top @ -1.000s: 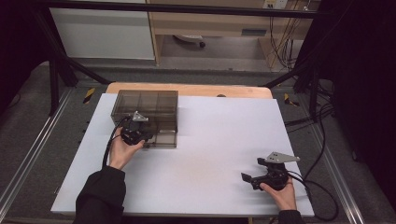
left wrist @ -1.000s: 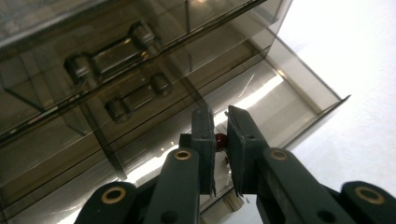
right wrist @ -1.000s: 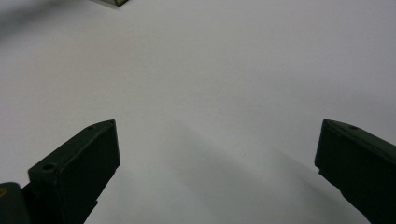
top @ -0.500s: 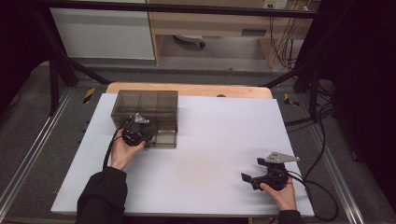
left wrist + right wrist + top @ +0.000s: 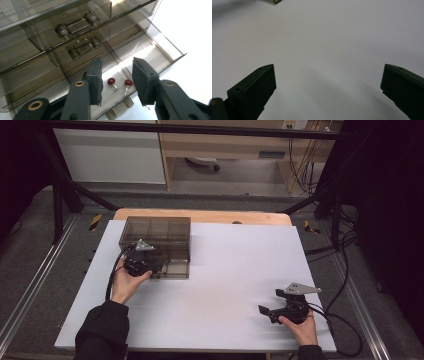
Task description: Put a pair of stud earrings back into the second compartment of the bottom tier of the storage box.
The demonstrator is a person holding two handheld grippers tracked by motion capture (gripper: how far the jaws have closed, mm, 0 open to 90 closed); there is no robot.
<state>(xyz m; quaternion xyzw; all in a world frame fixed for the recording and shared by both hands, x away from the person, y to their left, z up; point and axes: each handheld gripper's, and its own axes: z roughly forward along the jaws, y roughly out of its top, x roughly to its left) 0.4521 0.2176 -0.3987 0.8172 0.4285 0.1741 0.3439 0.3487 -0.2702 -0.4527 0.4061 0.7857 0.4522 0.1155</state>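
Drawer box (image 5: 156, 245) at table's (image 5: 225, 270) far left, two earrings (image 5: 119, 82) in its pulled-out drawer (image 5: 140, 60)

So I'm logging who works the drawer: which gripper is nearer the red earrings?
Left. The left gripper hovers open right over the red earrings in the pulled-out drawer; the right gripper rests far across the table.

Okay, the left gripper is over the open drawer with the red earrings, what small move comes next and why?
Probably draw the left gripper back from the drawer. Its jaws have just been opening with nothing between them, and the two red earrings lie in the drawer below, apparently released.
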